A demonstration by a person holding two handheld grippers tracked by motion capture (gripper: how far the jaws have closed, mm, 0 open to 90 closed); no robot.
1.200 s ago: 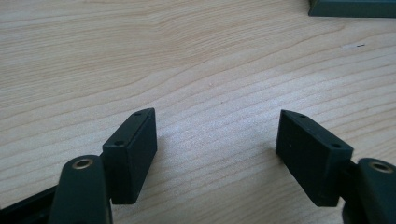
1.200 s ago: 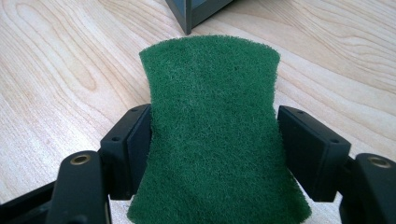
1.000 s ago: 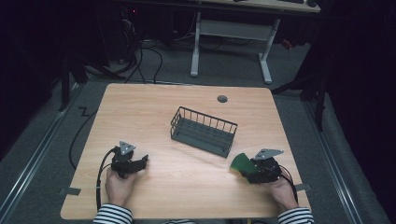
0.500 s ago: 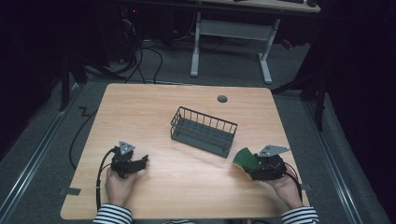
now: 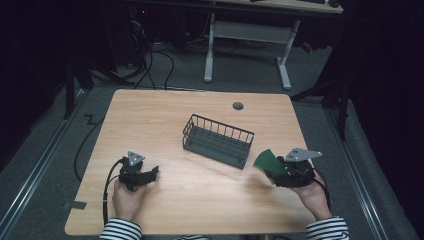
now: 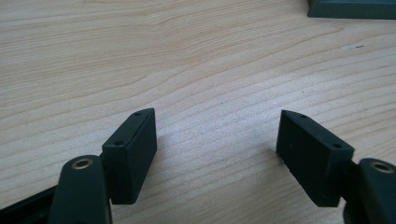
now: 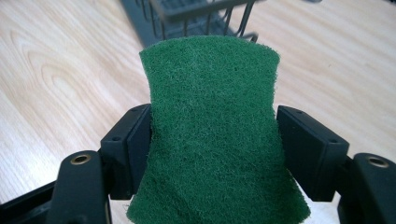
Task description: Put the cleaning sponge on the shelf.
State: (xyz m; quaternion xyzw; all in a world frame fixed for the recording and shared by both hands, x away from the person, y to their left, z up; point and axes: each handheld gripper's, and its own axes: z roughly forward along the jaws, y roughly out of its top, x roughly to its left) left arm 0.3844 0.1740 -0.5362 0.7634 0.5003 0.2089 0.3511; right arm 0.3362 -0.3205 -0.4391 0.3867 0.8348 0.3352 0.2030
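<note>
Right gripper [image 5: 274,172] sits at the right front of the table [image 5: 150,115], raised off the wood, jaws clamped on a green scouring pad [image 5: 266,163]. In the right gripper view the pad [image 7: 212,135] is pinched at its waist between both black jaws, edges bowed in where the pads press, top end sticking out forward past the jaw tips. The pad's free end points toward the dark wire basket [image 5: 217,140], which stands mid-table, slightly angled; pad and basket are near but apart in the high view. Basket [image 7: 196,16] also shows blurred just behind the pad in the right gripper view.

Left gripper [image 5: 152,172] rests low at the left front of the table, held by the person's left hand [image 5: 126,197], cable looping off to the table edge. Left gripper view: jaws wide apart, bare wood between them, a corner of the basket [image 6: 350,8] at top right. Striped sleeves at bottom edge.
</note>
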